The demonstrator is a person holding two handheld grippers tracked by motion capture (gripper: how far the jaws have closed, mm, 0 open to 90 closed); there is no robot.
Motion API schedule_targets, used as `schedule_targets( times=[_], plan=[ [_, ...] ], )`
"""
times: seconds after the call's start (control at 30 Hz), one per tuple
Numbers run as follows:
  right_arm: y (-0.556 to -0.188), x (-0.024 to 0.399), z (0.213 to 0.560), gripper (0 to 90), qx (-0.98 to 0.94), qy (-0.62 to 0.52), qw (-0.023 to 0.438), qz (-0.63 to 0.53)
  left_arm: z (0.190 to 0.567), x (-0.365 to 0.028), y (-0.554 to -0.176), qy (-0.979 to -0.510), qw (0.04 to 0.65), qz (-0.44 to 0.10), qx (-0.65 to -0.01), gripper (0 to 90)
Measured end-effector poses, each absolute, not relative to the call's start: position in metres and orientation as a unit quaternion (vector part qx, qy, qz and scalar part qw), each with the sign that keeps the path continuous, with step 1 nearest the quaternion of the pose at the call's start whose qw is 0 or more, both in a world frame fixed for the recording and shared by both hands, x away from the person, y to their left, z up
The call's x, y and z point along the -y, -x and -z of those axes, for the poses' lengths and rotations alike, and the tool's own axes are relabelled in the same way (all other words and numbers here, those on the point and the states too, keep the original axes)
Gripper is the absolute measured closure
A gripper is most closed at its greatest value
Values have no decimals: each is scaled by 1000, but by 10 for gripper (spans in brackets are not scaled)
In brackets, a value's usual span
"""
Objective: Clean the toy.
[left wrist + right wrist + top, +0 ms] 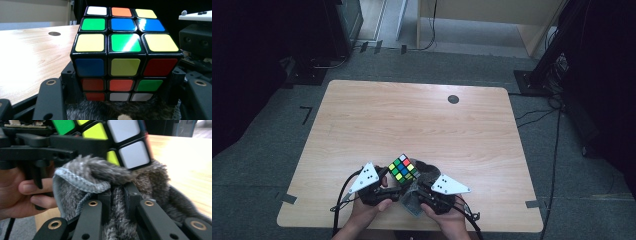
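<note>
A scrambled Rubik's cube (403, 168) hangs just above the near edge of the wooden table (412, 115). My left gripper (396, 181) is shut on it, and in the left gripper view the jaws clamp the lower sides of the cube (123, 52). My right gripper (422, 189) is shut on a grey furry cloth (413, 203). The right gripper view has the cloth (100, 175) bunched between the jaws and pressed against the underside of the cube (127, 147). The same cloth (100, 110) lies under the cube in the left gripper view.
A small black disc (453, 99) sits in the table near its far right side. Grey carpet surrounds the table, with cables (557, 145) at the right, dark stands at both back corners and a pale wooden cabinet (492, 15) behind.
</note>
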State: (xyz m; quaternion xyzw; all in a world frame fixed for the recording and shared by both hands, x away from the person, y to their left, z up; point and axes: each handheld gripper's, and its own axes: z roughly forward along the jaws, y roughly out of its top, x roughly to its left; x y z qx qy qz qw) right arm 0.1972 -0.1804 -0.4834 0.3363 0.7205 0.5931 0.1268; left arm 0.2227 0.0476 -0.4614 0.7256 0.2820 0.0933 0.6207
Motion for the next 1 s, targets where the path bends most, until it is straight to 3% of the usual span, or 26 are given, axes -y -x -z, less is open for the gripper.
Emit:
schedule_targets(
  times=[0.13,0.43,0.6,0.8,1.0],
  plan=[
    [-201,193,481,801,-698,-361,145,-601,461,-46,-222,-725,622,-89,-282,344],
    [-198,179,486,794,-720,-329,135,-596,461,-48,-222,-725,621,-89,-284,344],
    [-203,196,482,794,-698,-357,164,-599,462,-46,-222,-727,620,-87,-283,343],
    [-196,175,488,784,-724,-318,136,-597,461,-48,-223,-726,620,-88,-284,344],
    [-202,189,484,779,-708,-340,158,-598,461,-48,-222,-728,619,-88,-281,344]
  ],
)
